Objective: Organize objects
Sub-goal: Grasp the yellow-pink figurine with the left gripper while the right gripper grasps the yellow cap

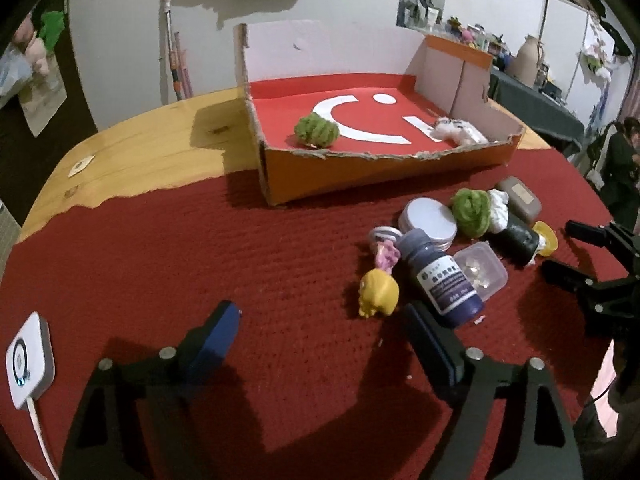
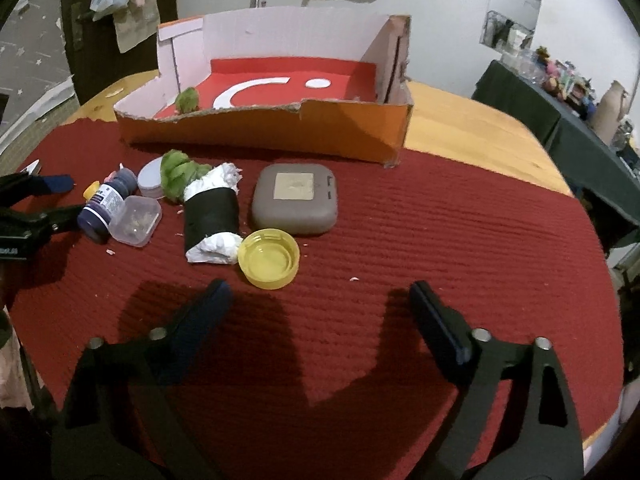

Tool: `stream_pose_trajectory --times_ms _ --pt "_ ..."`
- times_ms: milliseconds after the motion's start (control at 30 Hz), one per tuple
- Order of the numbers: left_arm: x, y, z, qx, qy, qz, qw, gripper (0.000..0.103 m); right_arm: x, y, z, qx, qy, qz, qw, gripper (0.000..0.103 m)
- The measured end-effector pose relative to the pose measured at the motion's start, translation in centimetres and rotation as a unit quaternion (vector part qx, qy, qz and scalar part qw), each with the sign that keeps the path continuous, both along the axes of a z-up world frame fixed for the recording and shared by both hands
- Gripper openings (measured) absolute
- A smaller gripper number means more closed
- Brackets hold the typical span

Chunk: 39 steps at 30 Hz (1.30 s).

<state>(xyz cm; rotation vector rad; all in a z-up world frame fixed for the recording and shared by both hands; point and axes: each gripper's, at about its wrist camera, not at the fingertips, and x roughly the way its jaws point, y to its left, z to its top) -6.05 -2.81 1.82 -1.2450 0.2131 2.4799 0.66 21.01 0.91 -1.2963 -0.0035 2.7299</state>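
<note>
An orange cardboard box (image 1: 360, 168) with a red floor holds a green woolly ball (image 1: 316, 130) and a white fluffy toy (image 1: 460, 130). On the red cloth lie a blue bottle (image 1: 440, 280), a yellow toy (image 1: 378, 294), a clear plastic case (image 1: 480, 270), a round tin (image 1: 428, 220), a second green ball (image 1: 470, 210), a black roll with white ends (image 2: 212, 216), a grey case (image 2: 296, 198) and a yellow cap (image 2: 269, 258). My left gripper (image 1: 320, 320) is open, its right finger beside the bottle. My right gripper (image 2: 320, 294) is open and empty, just short of the cap.
A white device with a cable (image 1: 28, 360) lies at the left on the cloth. Bare wooden tabletop (image 1: 160, 148) lies left of the box. The box also shows in the right wrist view (image 2: 280, 128). A dark table with clutter (image 2: 560, 112) stands off to the right.
</note>
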Motion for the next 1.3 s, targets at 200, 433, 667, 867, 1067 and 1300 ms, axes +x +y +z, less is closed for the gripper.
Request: stream_pose_trajectory --times_ms 200,433,667,867,1067,1300 --pt "-0.9 1.4 0.1 -0.018 0.006 -0.029 0.9994 0.073 -0.9 -0.5 0.2 -0.005 0.000 0.016 1.000 0.068" --pt "-1.2 2.6 0.4 0.011 0.006 -0.074 0.9972 0.031 -1.2 -1.2 0.3 -0.020 0.014 0.039 0.999 0.041" --pt "-0.3 2.7 0.5 0.032 0.019 -0.066 0.9971 0.021 -0.8 -1.8 0.2 -0.026 0.030 0.054 0.998 0.029" --pt "0.9 2.0 2.2 0.054 0.038 -0.052 0.9965 0.021 0.2 -1.7 2.0 -0.041 0.053 0.054 0.996 0.029" --pt "2.2 1.7 4.3 0.065 0.063 -0.052 0.9946 0.021 0.8 -2.6 3.8 -0.038 0.072 0.065 0.995 0.029" --pt "2.8 1.7 4.8 0.068 0.067 -0.053 0.9940 0.021 0.9 -3.0 3.8 -0.044 0.071 0.067 0.994 0.029"
